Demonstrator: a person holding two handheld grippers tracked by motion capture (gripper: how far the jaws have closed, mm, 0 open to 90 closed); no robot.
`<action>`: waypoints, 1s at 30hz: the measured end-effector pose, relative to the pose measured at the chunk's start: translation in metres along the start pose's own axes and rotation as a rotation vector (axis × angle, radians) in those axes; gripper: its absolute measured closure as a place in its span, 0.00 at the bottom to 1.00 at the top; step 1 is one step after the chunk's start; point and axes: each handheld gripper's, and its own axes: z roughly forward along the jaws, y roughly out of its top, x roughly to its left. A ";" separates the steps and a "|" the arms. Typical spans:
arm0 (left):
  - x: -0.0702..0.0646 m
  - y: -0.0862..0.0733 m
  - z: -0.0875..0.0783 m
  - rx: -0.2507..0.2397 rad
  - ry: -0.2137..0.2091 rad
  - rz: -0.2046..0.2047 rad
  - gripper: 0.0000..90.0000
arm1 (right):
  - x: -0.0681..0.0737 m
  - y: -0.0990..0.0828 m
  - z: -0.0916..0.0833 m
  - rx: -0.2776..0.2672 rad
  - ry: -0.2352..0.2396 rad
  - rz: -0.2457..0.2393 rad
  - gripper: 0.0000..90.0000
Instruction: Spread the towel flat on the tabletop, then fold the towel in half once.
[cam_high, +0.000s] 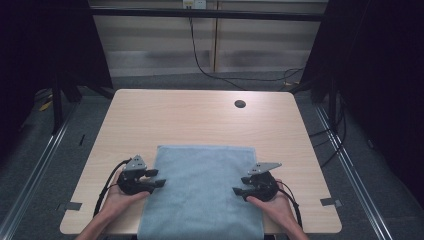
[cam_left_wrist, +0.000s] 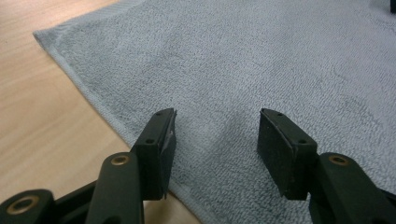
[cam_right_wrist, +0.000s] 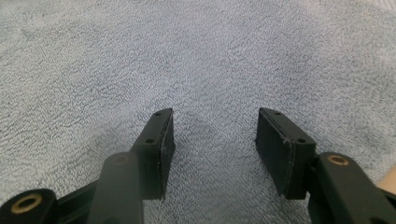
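Note:
A light blue towel (cam_high: 201, 190) lies flat on the near half of the wooden table (cam_high: 200, 120), its front edge hanging over the table's edge. My left gripper (cam_high: 161, 178) sits at the towel's left edge, jaws apart and pointing right over the cloth. In the left gripper view its tips (cam_left_wrist: 215, 140) hover just inside the towel's hem (cam_left_wrist: 84, 88), with nothing pinched between them. My right gripper (cam_high: 238, 186) sits near the towel's right edge, pointing left. In the right gripper view its gripper (cam_right_wrist: 215, 140) stands open over flat towel (cam_right_wrist: 196, 56).
A round cable hole (cam_high: 240, 104) lies at the table's far right. Black cables (cam_high: 210, 70) run along the floor behind the table. Metal rails (cam_high: 350, 170) flank the table on both sides. Bits of grey tape (cam_high: 331, 202) mark the near corners.

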 end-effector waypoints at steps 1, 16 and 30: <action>-0.002 -0.001 -0.001 0.003 -0.004 -0.003 0.52 | 0.002 -0.001 -0.001 0.005 0.007 0.001 0.53; -0.003 -0.005 -0.003 -0.015 -0.015 -0.009 0.48 | -0.054 0.027 -0.017 -0.118 -0.049 0.067 0.44; -0.004 -0.005 -0.003 -0.016 -0.002 -0.019 0.50 | -0.097 0.044 0.014 -0.091 -0.097 0.084 0.44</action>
